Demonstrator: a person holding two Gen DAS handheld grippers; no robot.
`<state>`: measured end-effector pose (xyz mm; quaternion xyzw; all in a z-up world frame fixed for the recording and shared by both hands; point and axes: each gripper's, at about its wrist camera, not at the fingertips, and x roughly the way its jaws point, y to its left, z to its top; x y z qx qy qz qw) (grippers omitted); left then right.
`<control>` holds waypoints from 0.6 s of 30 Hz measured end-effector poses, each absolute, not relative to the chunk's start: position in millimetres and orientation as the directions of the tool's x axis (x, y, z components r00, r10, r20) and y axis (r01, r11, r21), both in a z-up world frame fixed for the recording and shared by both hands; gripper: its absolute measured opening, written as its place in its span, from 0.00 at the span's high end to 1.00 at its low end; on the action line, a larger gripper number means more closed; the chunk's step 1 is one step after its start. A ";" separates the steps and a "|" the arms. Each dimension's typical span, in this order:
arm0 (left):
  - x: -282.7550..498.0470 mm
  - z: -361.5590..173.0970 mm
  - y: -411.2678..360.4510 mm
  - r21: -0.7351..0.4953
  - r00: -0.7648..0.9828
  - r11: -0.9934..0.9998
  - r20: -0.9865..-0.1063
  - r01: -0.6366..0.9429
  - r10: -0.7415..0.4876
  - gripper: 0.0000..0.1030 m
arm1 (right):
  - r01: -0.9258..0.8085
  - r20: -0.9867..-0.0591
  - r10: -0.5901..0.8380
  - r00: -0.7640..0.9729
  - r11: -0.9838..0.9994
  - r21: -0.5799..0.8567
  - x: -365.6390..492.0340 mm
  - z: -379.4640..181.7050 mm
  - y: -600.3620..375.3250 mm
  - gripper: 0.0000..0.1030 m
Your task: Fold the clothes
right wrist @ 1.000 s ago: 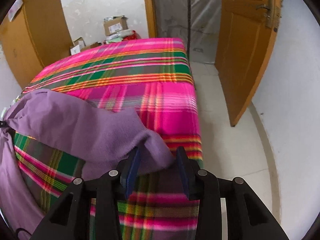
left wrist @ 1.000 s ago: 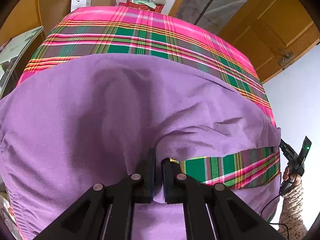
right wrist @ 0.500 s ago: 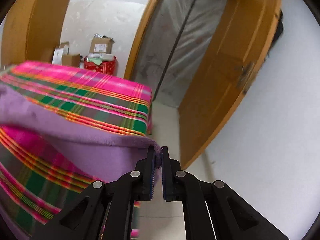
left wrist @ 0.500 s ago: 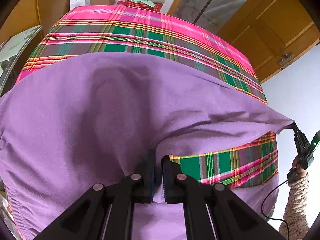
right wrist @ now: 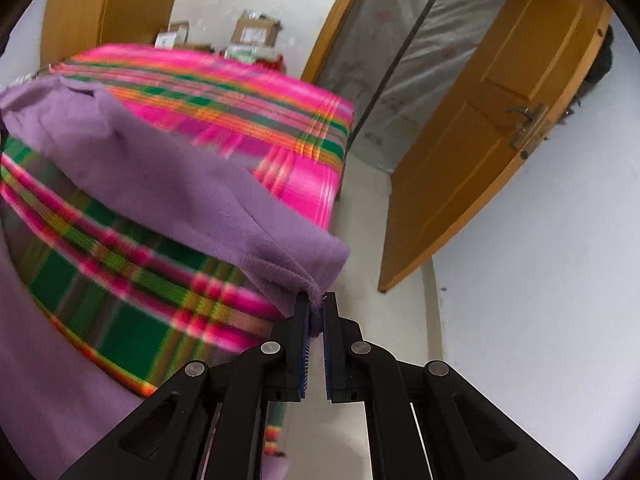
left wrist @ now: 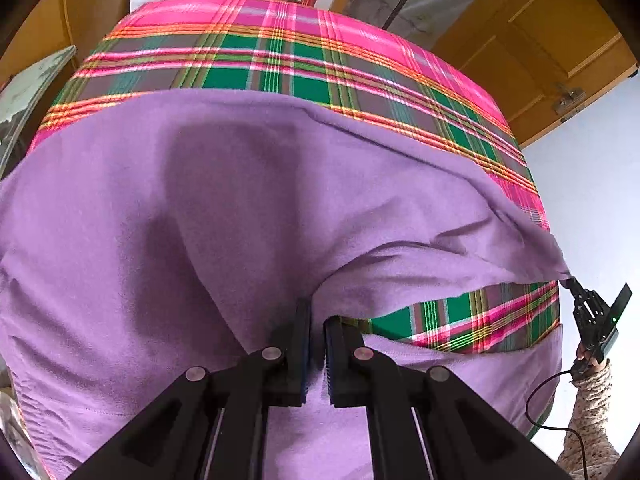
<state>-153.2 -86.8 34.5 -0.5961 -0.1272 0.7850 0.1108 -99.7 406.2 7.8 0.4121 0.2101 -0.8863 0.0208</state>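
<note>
A large purple fleece garment (left wrist: 224, 216) lies over a bed covered in pink and green plaid (left wrist: 280, 60). My left gripper (left wrist: 316, 312) is shut on its near edge and holds the fold lifted. My right gripper (right wrist: 316, 304) is shut on a corner of the same garment (right wrist: 168, 168), lifted off the plaid bed (right wrist: 224, 120) beyond its right side. That right gripper also shows in the left wrist view (left wrist: 576, 288), gripping the stretched corner. A strip of plaid shows beneath the raised fabric.
An orange wooden door (right wrist: 500, 128) stands open to the right of the bed. Cardboard boxes (right wrist: 256, 32) sit on the floor past the bed's far end. White floor (right wrist: 380, 208) runs along the bed's right side.
My right gripper closed on the garment corner and lifted it up and to the right, off the bed's side. The purple fabric now stretches taut between both grippers. My left gripper stayed shut.
</note>
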 end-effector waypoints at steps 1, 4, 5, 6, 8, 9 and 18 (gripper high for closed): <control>-152.4 35.4 -86.2 -0.330 -0.265 -0.943 -0.908 -0.030 0.326 0.94 | 0.221 -0.758 0.120 -0.641 -0.917 -0.332 -101.6 7.7 408.2 0.94; -147.0 42.4 -83.0 -0.316 -0.266 -0.946 -0.909 -0.065 0.322 0.93 | 0.264 -0.815 0.069 -0.576 -0.928 -0.265 -104.9 8.2 413.2 0.93; -144.9 45.5 -82.4 -0.310 -0.266 -0.948 -0.909 -0.078 0.319 0.93 | 0.273 -0.823 0.067 -0.564 -0.926 -0.262 -104.7 8.9 413.8 0.93; -143.2 48.5 -82.4 -0.305 -0.266 -0.948 -0.910 -0.088 0.318 0.93 | 0.284 -0.831 0.063 -0.552 -0.924 -0.258 -104.5 9.8 414.1 0.93; -141.6 55.3 -83.7 -0.295 -0.273 -0.951 -0.911 -0.090 0.309 0.93 | 0.302 -0.843 0.056 -0.535 -0.919 -0.253 -104.4 13.2 413.8 0.92; -141.4 59.4 -84.1 -0.290 -0.280 -0.953 -0.910 -0.093 0.304 0.93 | 0.309 -0.845 0.055 -0.532 -0.916 -0.254 -104.6 16.4 412.7 0.92; -163.4 88.6 -76.9 -0.228 -0.354 -0.965 -0.898 -0.131 0.261 0.84 | 0.343 -0.863 -0.121 -0.491 -0.937 -0.064 -100.2 47.4 434.9 0.82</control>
